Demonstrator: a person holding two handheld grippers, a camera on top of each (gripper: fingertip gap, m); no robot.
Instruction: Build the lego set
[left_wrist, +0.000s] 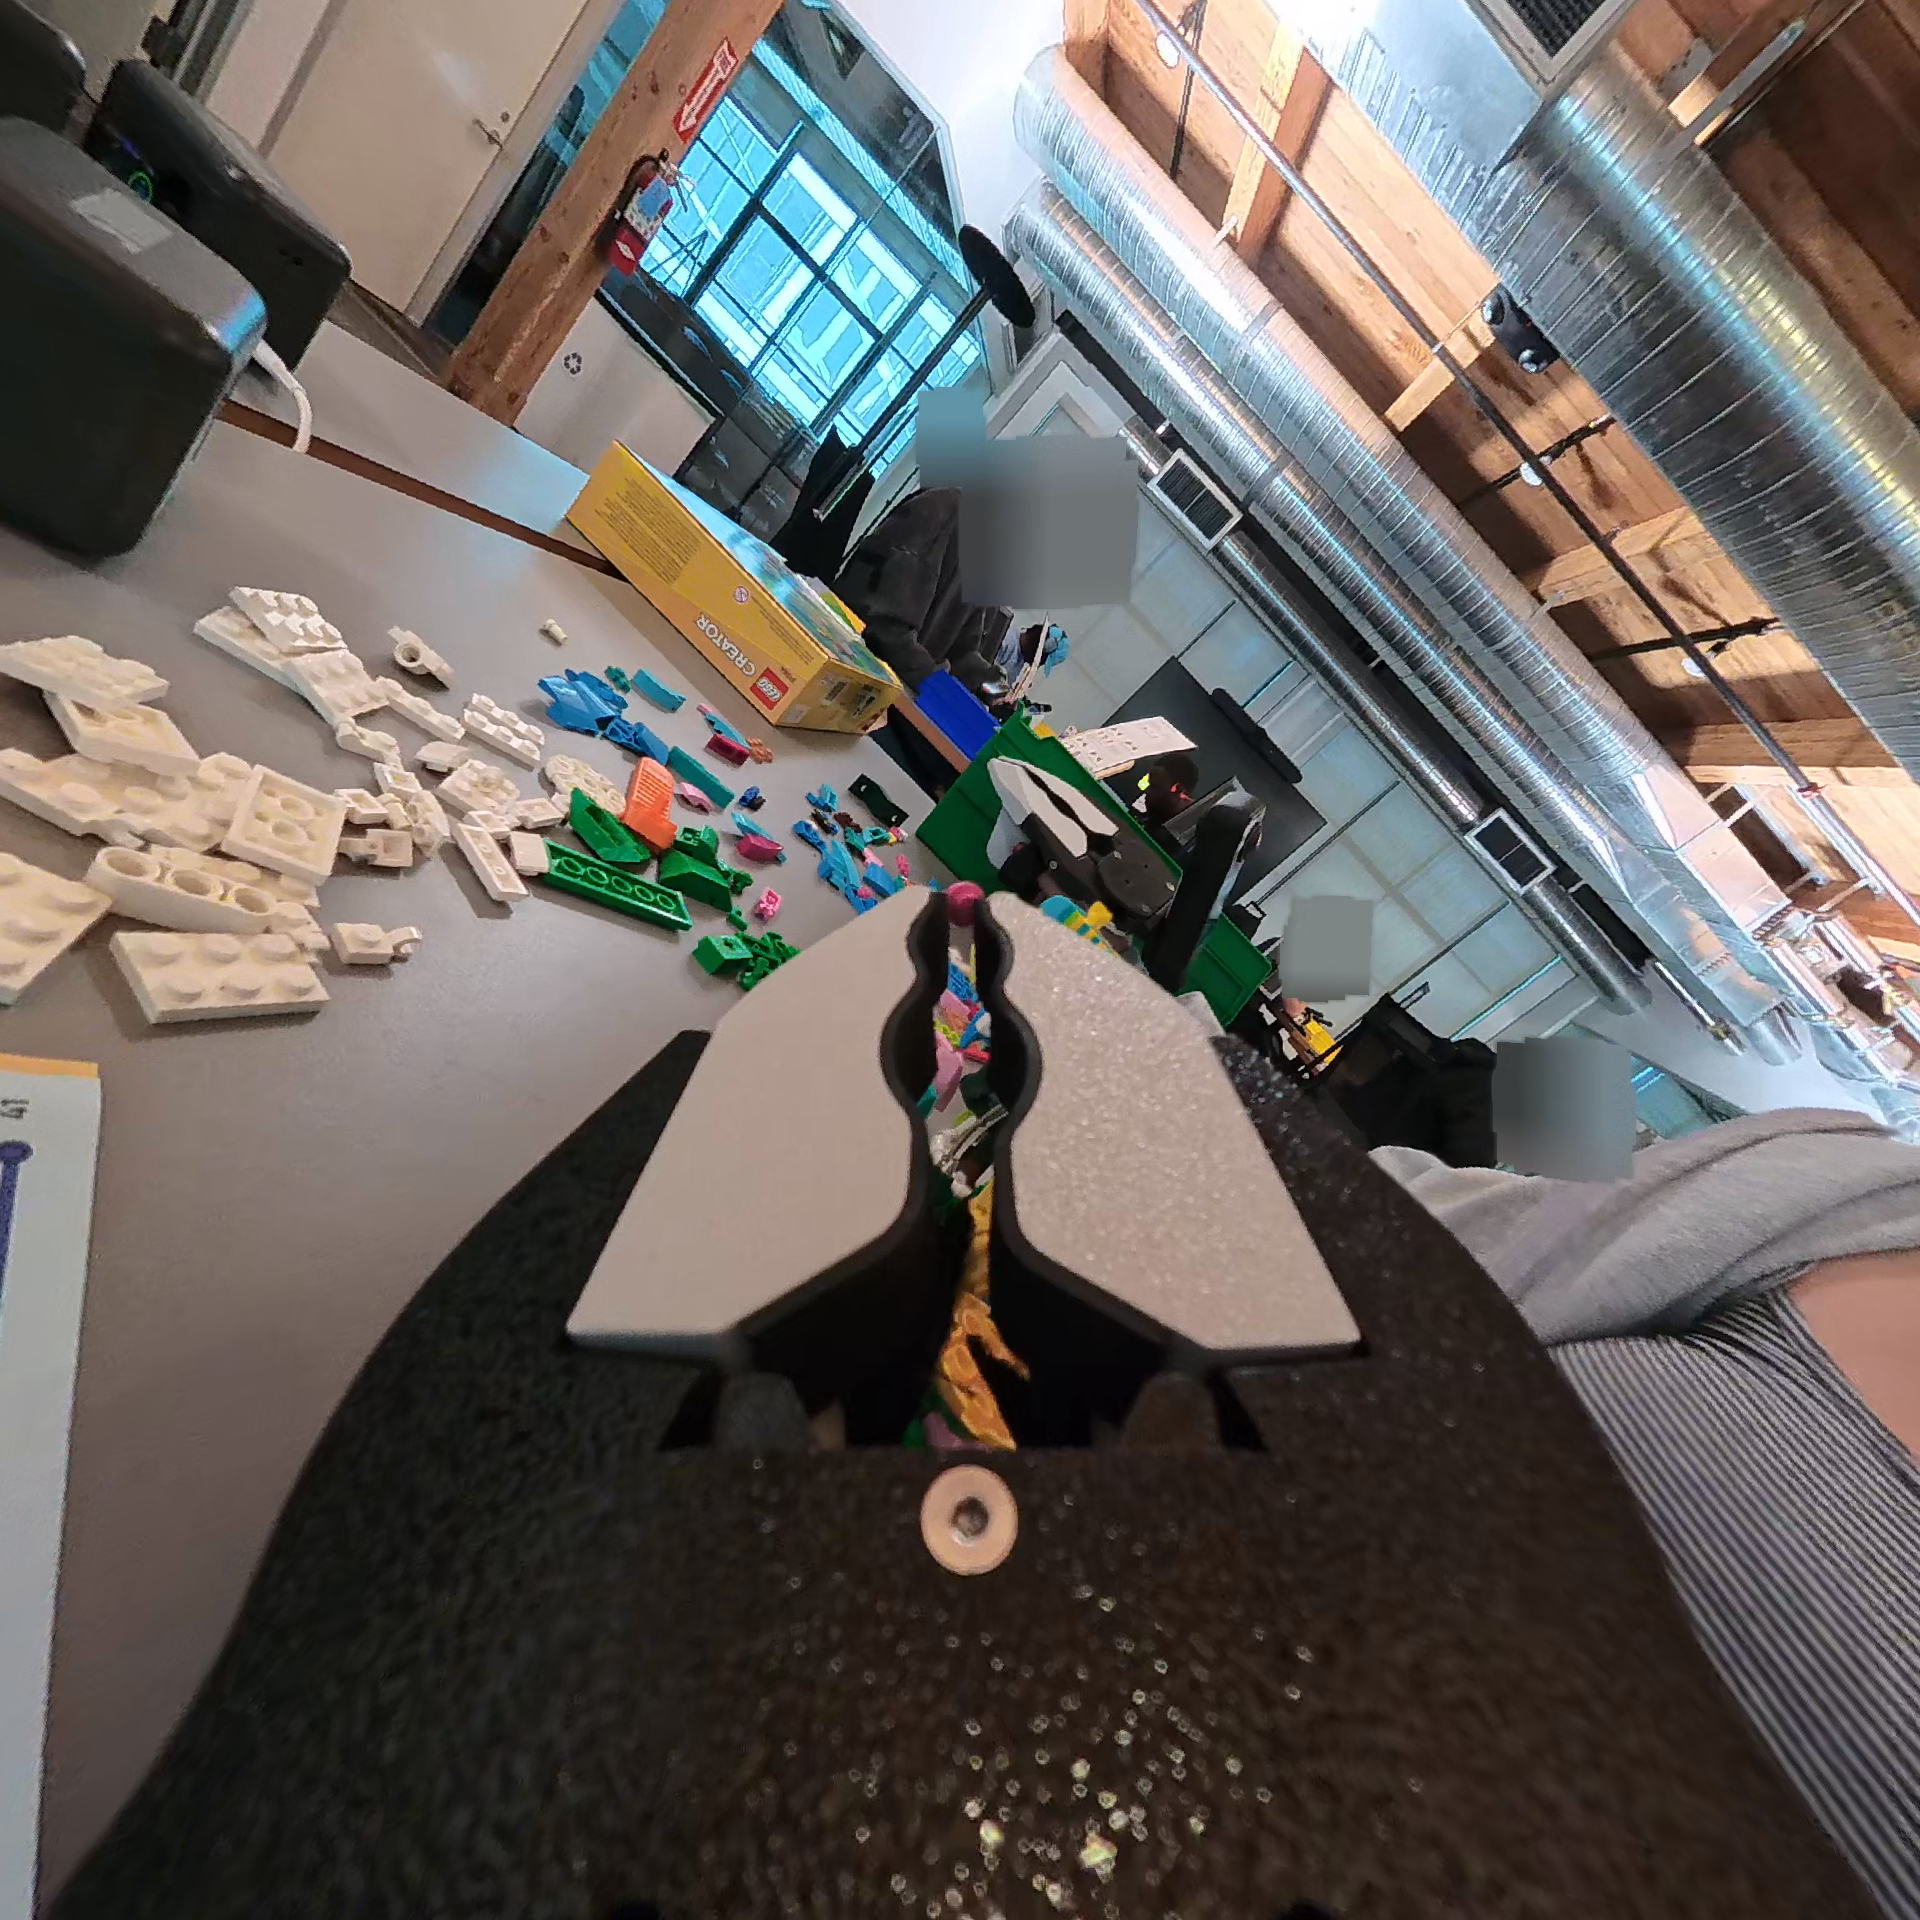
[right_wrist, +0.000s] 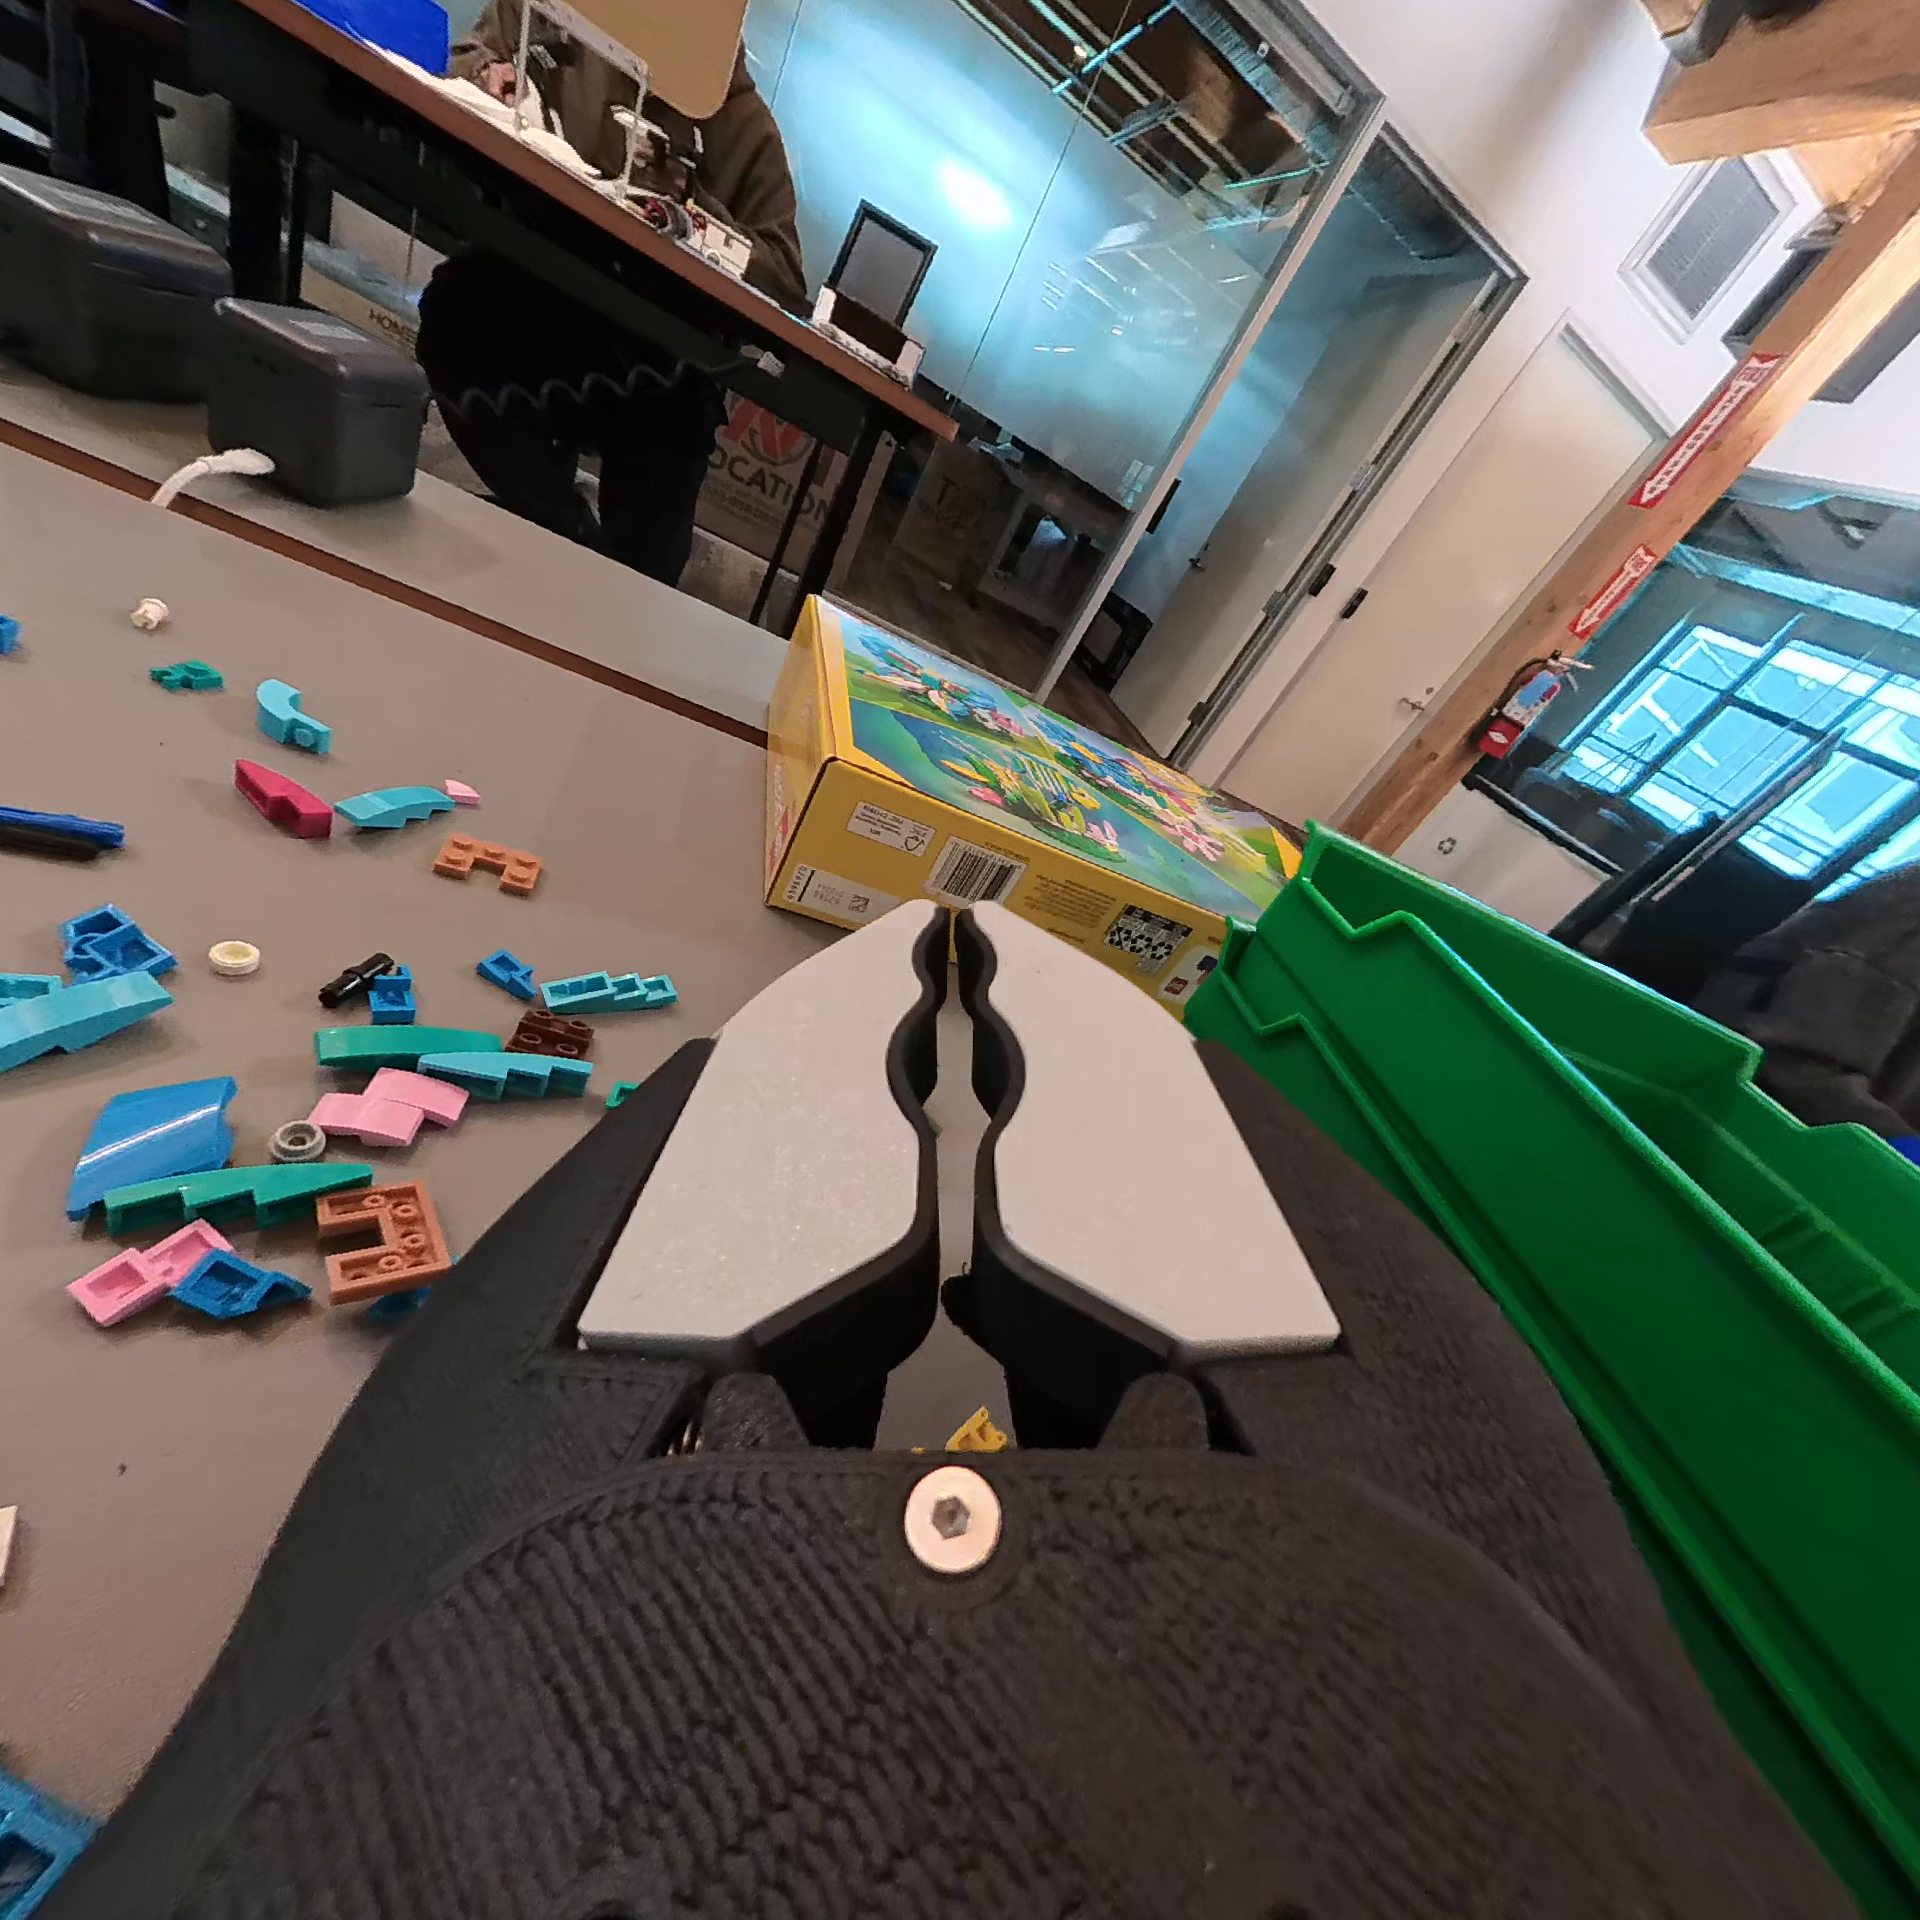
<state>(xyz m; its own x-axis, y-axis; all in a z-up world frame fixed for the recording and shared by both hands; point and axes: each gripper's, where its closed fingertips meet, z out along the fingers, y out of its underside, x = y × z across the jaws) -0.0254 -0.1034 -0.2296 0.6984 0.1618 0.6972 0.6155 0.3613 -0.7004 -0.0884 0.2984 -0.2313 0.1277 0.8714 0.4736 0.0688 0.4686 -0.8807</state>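
Green bin (beside right claw)

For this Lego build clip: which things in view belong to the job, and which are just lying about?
Belongs to the job:
- white plates
- green pieces
- blue, teal and pink pieces
- brown bracket pieces
- yellow set box
- left tongs, right tongs, both shut, holding nothing visible

Just lying about:
- green bin
- dark cases
- white cable
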